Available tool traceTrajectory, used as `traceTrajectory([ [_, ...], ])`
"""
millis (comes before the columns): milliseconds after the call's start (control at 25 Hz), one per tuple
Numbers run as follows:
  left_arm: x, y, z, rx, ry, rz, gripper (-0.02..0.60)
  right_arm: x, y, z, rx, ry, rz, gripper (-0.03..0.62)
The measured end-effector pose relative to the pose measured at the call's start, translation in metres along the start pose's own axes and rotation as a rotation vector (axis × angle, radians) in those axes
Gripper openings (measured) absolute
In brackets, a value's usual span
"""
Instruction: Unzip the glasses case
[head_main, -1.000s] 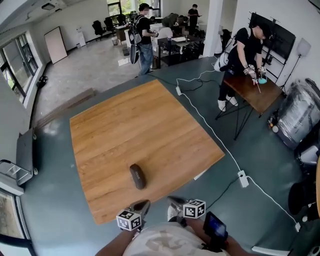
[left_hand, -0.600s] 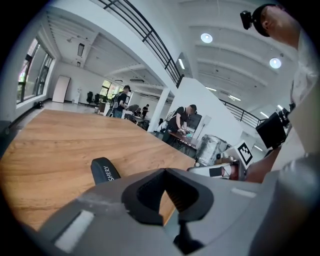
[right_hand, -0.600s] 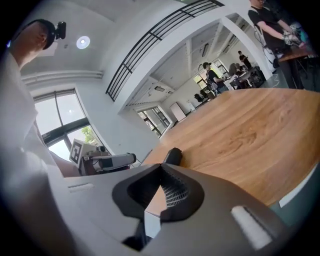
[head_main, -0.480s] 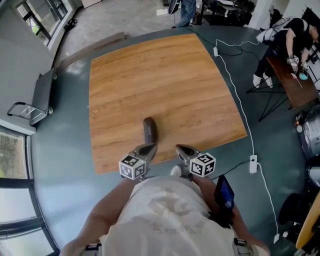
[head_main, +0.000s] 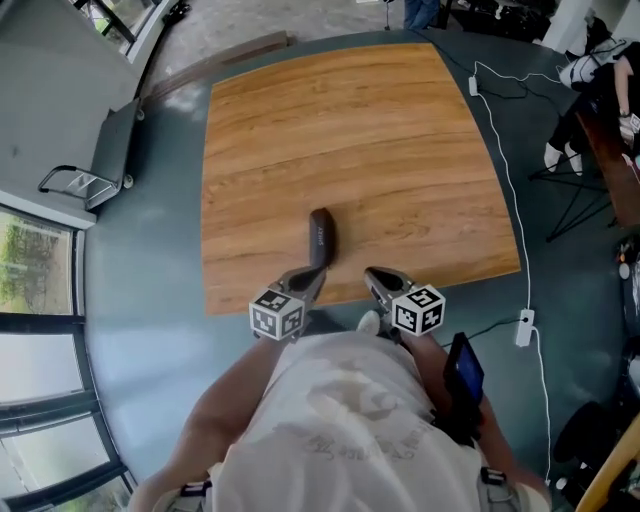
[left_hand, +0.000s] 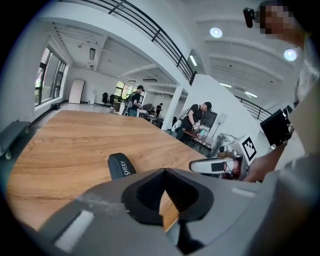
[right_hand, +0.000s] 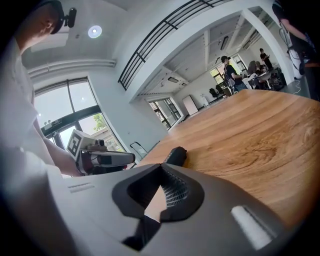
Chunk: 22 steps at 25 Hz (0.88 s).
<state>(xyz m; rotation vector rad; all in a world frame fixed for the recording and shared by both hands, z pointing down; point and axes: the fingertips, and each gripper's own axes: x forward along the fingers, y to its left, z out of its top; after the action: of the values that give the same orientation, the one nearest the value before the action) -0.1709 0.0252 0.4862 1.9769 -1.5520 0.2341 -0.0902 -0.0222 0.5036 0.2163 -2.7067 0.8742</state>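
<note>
- The wooden desk (head_main: 350, 150) fills the upper middle of the head view and stands on a grey-green floor (head_main: 140, 300). It sits higher and fuller in the frame than a second ago, as the view now tips more steeply down.
- The person's pale shirt (head_main: 350, 420) takes up far more of the lower frame than it did a second ago.
- The left tool (head_main: 312, 275) has come forward from over the floor to the desk's near edge. Its tips are closed together on nothing, as before, and its own view (left_hand: 164, 172) shows them meeting.
- The right tool (head_main: 372, 275) has also advanced to the near edge, to the right of the left one. Its own view (right_hand: 161, 166) shows its tips together and empty.
- The glasses case (head_main: 321, 236), dark and zipped, has not moved on the desk. It lies close to the near edge, about midway along it, with its long axis pointing towards the far edge.
- The case's near end is now just beside the left tool's tip, where a second ago the two were well apart. Whether they touch cannot be told.
</note>
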Motion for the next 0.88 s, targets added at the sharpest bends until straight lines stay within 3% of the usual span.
traceTrajectory([
  [520, 0.007, 0.051, -0.014, -0.108, 0.102, 0.119, 0.006, 0.034, 0.002, -0.005, 0.023, 0.064, 0.013, 0.008],
  [720, 0.021, 0.065, -0.012, -0.124, 0.164, 0.131, 0.011, 0.042, -0.005, -0.007, 0.063, 0.059, -0.005, 0.008],
  [880, 0.027, 0.074, -0.017, -0.157, 0.203, 0.123, 0.05, 0.049, 0.002, -0.007, 0.063, 0.045, 0.018, 0.008],
])
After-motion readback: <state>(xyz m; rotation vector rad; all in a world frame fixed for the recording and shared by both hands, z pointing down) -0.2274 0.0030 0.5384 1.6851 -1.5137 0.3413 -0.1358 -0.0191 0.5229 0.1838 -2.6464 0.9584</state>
